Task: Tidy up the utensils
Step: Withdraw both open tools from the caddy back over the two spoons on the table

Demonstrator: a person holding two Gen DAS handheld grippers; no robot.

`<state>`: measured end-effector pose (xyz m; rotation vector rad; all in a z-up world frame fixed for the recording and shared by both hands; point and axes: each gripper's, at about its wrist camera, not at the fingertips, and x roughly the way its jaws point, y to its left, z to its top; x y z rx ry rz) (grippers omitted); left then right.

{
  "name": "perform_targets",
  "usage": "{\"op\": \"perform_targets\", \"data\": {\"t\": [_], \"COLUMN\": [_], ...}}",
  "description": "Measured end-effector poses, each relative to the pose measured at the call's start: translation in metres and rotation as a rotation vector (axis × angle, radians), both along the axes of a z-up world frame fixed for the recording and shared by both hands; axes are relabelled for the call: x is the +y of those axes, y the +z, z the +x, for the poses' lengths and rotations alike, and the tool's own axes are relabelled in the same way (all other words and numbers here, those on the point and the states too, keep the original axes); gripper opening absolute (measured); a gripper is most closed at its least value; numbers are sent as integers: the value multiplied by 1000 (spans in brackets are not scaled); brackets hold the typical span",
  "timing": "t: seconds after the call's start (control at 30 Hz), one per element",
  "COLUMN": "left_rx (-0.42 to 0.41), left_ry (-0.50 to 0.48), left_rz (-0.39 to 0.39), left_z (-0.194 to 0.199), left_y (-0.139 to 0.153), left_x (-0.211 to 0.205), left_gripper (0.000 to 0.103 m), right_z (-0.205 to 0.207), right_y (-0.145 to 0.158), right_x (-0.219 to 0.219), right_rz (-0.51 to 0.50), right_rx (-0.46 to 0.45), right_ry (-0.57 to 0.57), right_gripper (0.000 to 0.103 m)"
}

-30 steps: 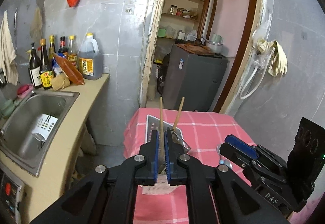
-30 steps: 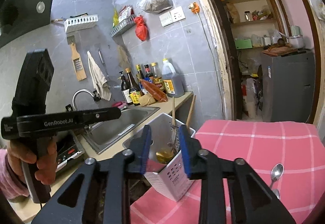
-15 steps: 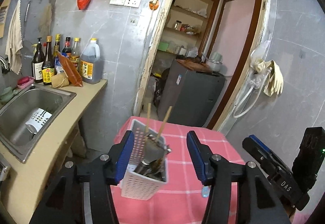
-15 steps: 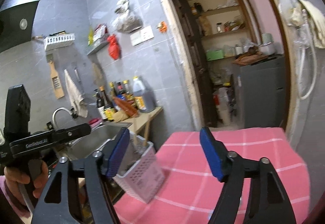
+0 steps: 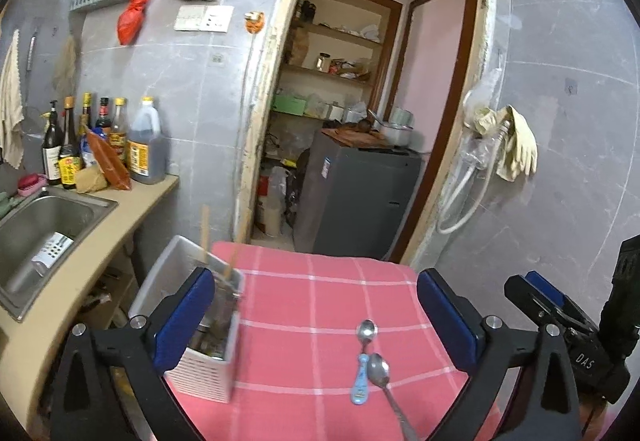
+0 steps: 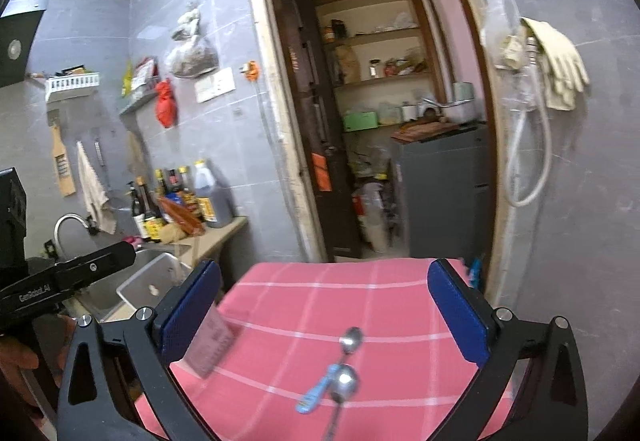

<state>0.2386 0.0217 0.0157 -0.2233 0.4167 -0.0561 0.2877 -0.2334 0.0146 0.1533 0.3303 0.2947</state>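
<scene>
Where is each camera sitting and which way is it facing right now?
Left wrist: on the left tongs, facing the pink tablecloth, white utensil holder, two spoons and doorway; its own opening fingers and the right tongs show.
Right wrist: on the right tongs, facing the same table and doorway; its own opening fingers, the left tongs and a hand show.
Shared: tablecloth, blue-handled spoon, steel spoon, sink, bottles, doorway.
</scene>
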Motion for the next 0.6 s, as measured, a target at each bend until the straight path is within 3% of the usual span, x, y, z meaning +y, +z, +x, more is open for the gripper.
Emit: {"op": "perform_targets", "data": {"t": [0.23, 0.6], "left_rx": [29, 149], "left_ry": [-56, -123], "left_rz": [20, -4], "left_z": [12, 49], "left_y": [-15, -53], "left_x": [-38, -73], "left_gripper": [102, 102], "right_z": [5, 27], "right_y": [-17, -81], "right_x": [-36, -73], "right_rz": [-25, -10], "right_rx": [58, 234], "right_ry": [-66, -67], "right_gripper": [102, 102]}}
